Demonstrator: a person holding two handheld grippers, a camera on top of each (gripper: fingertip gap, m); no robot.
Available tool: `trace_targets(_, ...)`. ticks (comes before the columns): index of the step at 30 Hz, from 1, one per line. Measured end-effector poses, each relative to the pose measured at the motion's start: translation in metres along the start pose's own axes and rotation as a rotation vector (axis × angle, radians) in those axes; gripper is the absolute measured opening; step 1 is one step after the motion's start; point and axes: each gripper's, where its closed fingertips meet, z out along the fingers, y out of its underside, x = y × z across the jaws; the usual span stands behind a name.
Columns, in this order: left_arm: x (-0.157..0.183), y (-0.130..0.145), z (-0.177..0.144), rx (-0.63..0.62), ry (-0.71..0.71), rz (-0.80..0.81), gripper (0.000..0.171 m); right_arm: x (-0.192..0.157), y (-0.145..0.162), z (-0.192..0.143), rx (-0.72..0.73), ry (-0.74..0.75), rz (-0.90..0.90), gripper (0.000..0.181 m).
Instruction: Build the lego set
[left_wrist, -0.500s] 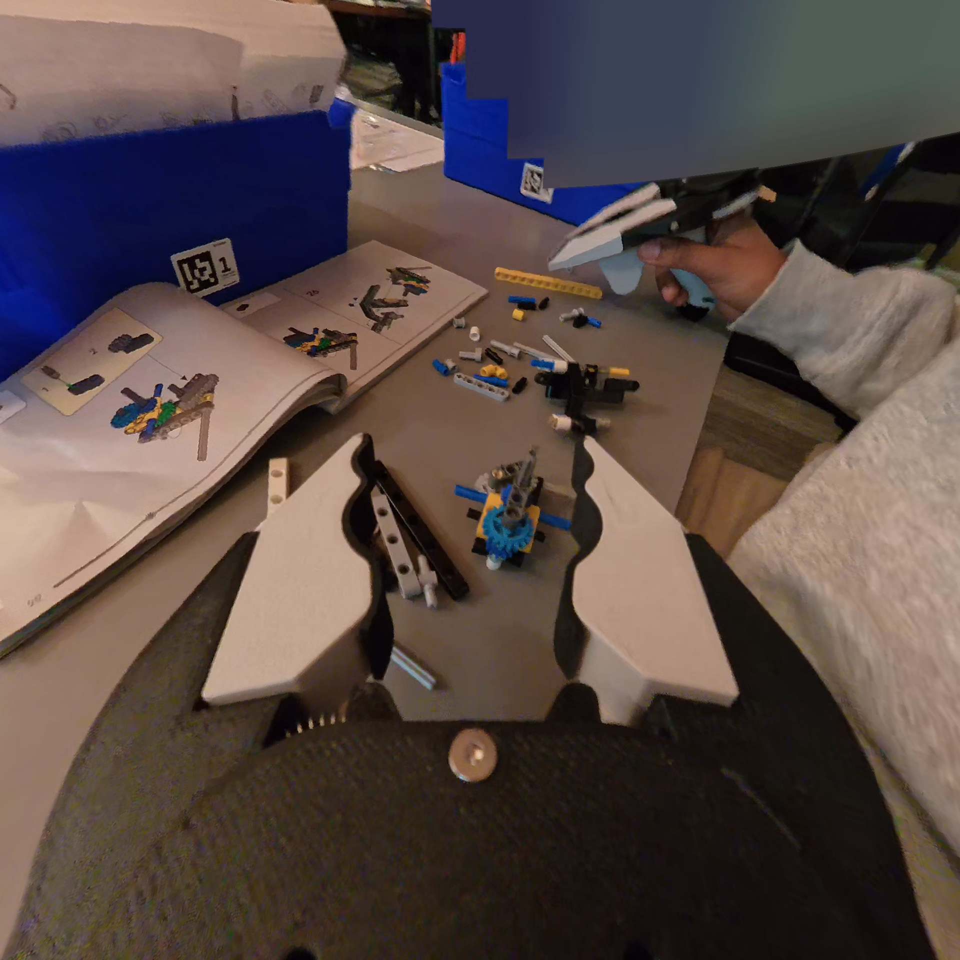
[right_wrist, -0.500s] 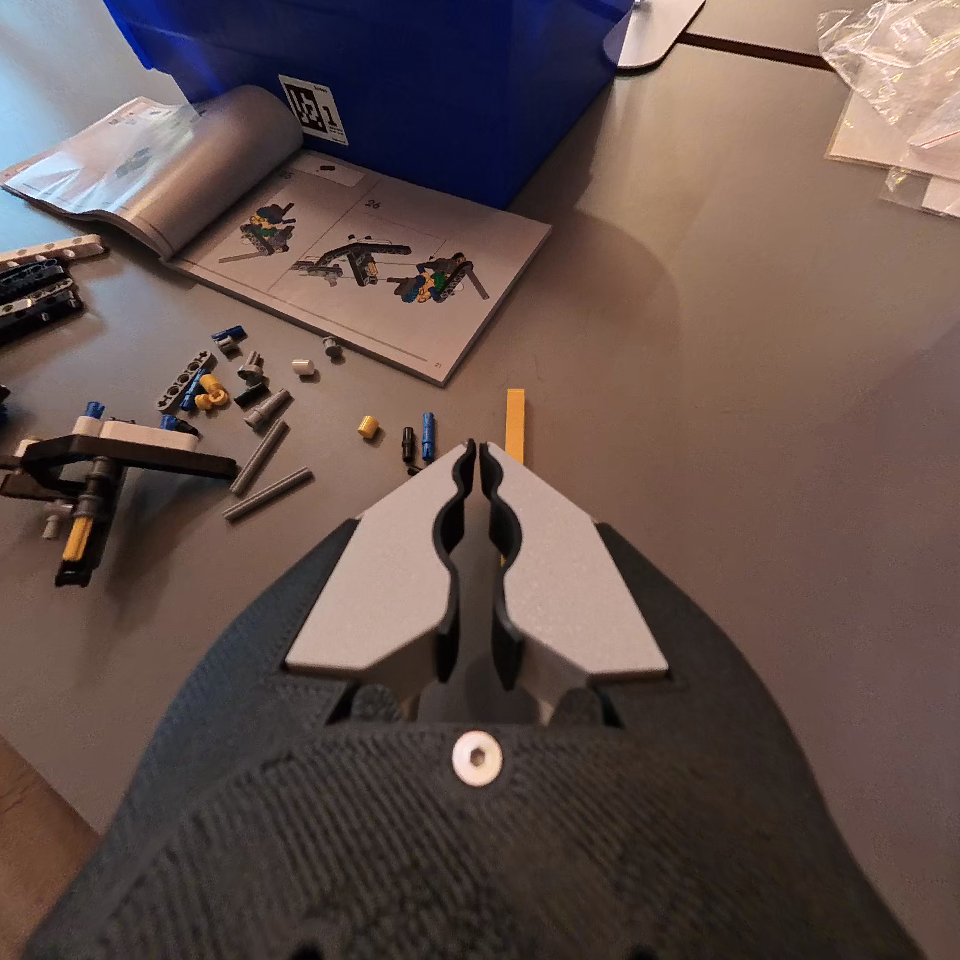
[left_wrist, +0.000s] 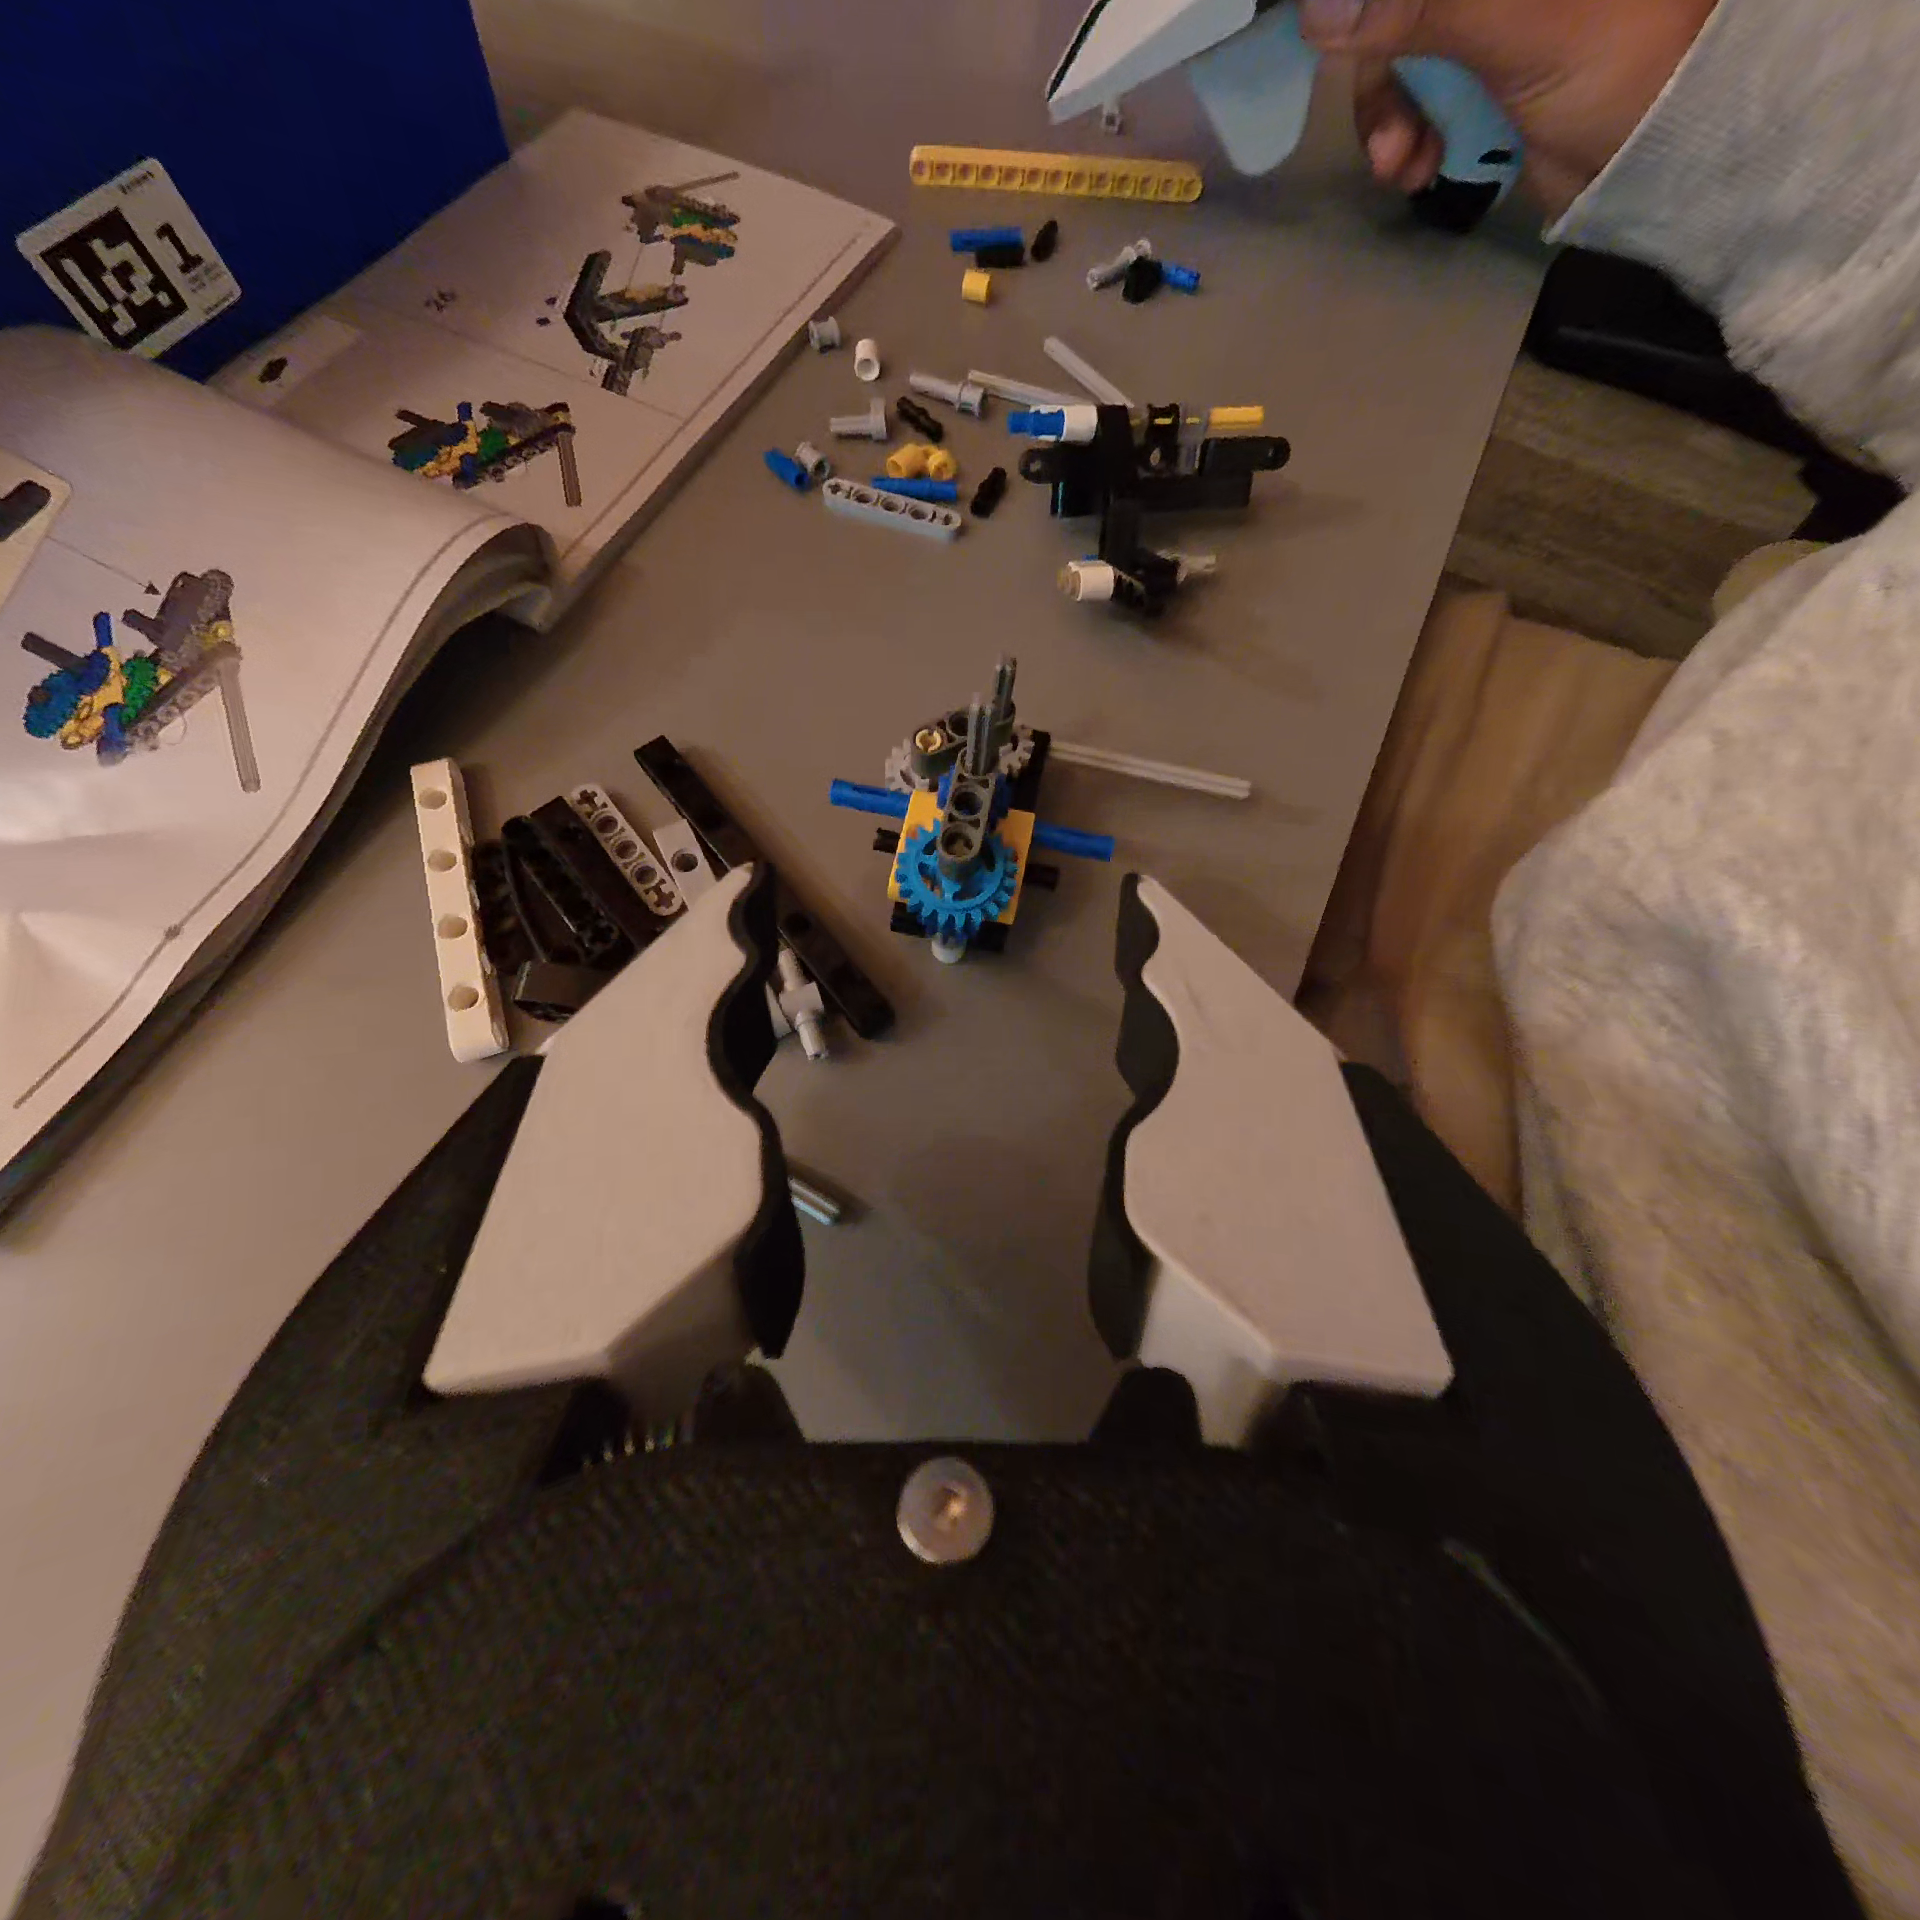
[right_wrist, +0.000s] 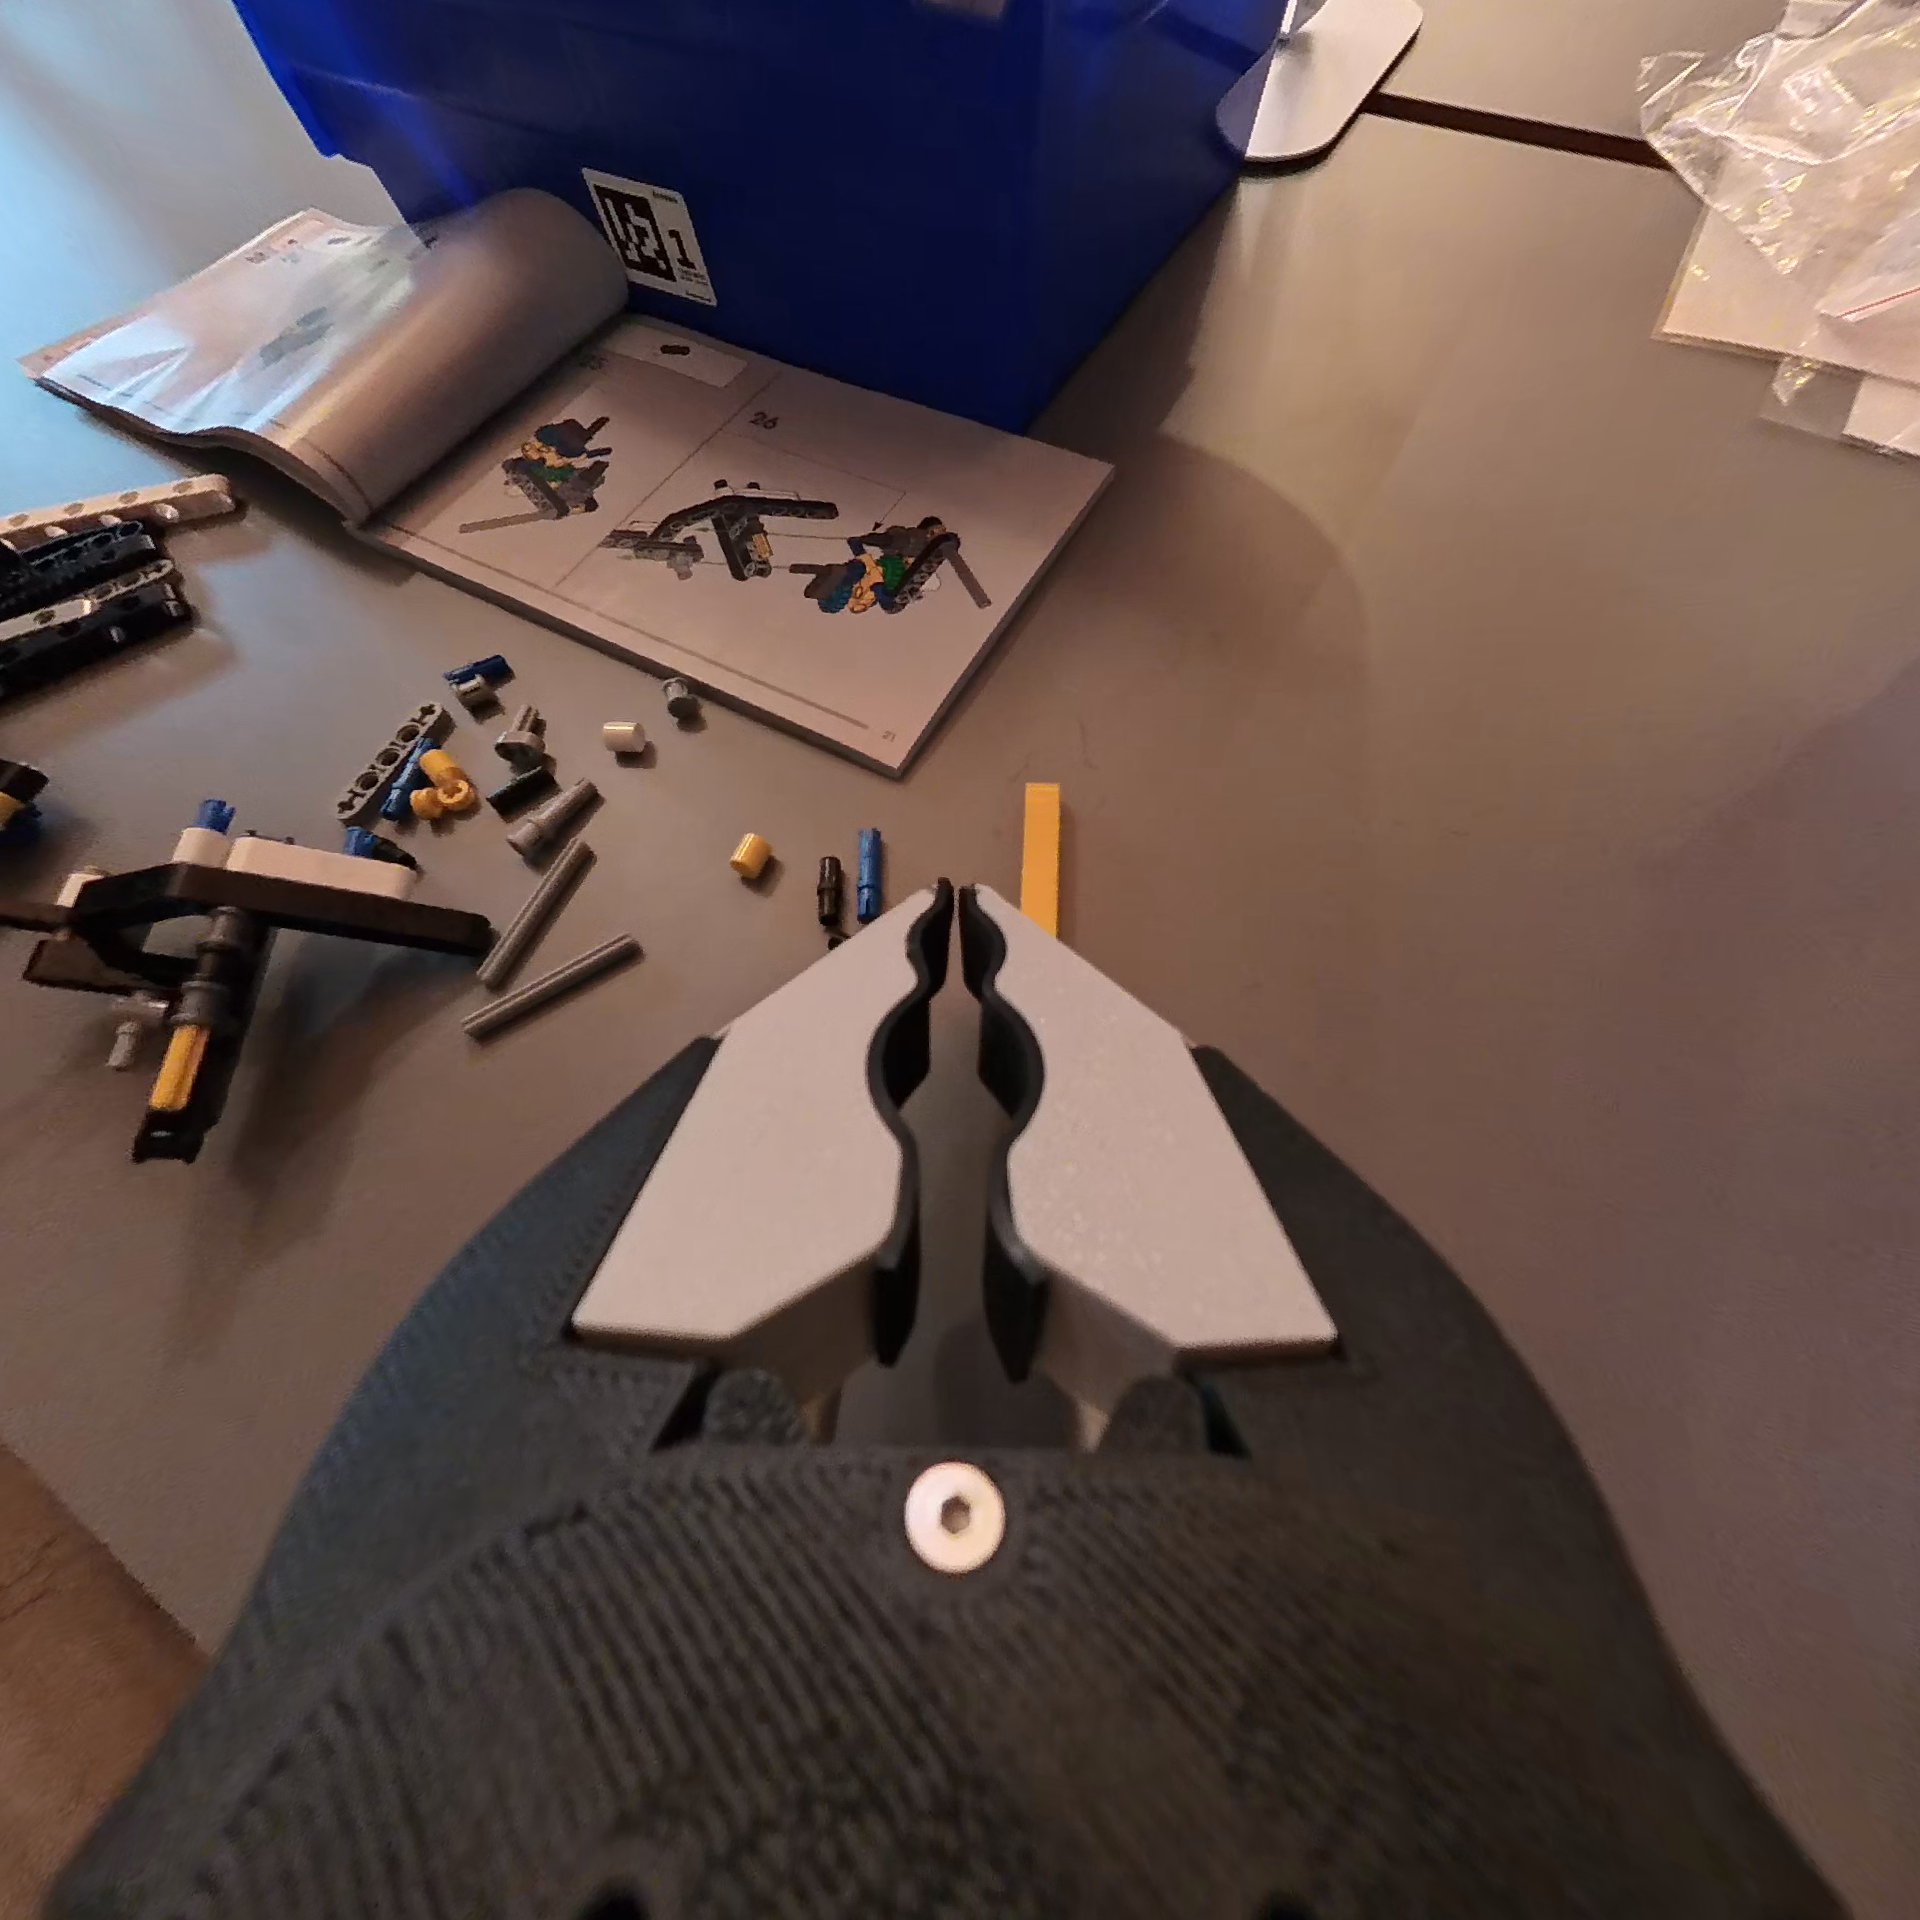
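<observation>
A small assembly with a blue gear (left_wrist: 954, 852) and grey upright parts stands on the grey table (left_wrist: 1039, 1195), just beyond my left gripper (left_wrist: 942, 881). That gripper is open and empty. A black frame assembly (left_wrist: 1143, 468) lies farther off; it also shows in the right wrist view (right_wrist: 260, 904). My right gripper (right_wrist: 954, 894) is shut above the table, and I see nothing between its jaws. A long yellow beam (right_wrist: 1041, 862) lies just past its tip. In the left wrist view a hand holds the right gripper (left_wrist: 1143, 52) above the yellow beam (left_wrist: 1055, 171).
An open instruction booklet (left_wrist: 416, 416) lies left, against a blue bin (right_wrist: 831, 156). A pile of black and white beams (left_wrist: 561, 894) lies beside the left finger. Small loose pins and axles (right_wrist: 499, 769) are scattered mid-table. Plastic bags (right_wrist: 1808, 156) lie far right. The table edge (left_wrist: 1382, 831) runs close on the right. The gap from one gripper's tips to the other's is roughly 30 cm.
The left gripper has drawn back: the gear assembly lay between its fingers and now sits just past the tips. It stays open. The right gripper has hardly moved and stays shut.
</observation>
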Motion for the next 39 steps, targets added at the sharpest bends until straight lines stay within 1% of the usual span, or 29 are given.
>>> trace_targets(8,-0.004,0.01,0.009,-0.086,-0.066,0.035,0.063,0.0,0.0,0.0,-0.001,0.006,-0.005,0.0)
trace_targets(13,-0.002,0.009,0.008,-0.079,-0.059,0.042,0.058,-0.001,0.0,-0.002,0.008,0.007,0.001,0.0)
trace_targets(17,-0.003,0.009,0.008,-0.08,-0.053,0.032,0.058,-0.002,-0.001,-0.004,0.018,-0.001,0.011,0.0)
trace_targets(22,-0.001,0.012,0.011,-0.105,-0.063,0.067,0.058,-0.004,-0.003,-0.006,0.035,-0.015,0.022,0.0)
trace_targets(28,0.0,0.017,0.014,-0.143,-0.099,0.12,0.059,-0.009,-0.011,-0.014,0.1,-0.071,0.085,0.001)
trace_targets(34,0.0,0.014,0.012,-0.12,-0.096,0.117,0.058,-0.012,-0.02,-0.024,0.184,-0.154,0.194,0.005)
trace_targets(39,0.0,0.013,0.011,-0.115,-0.101,0.12,0.059,-0.009,-0.023,-0.03,0.223,-0.176,0.237,0.008)
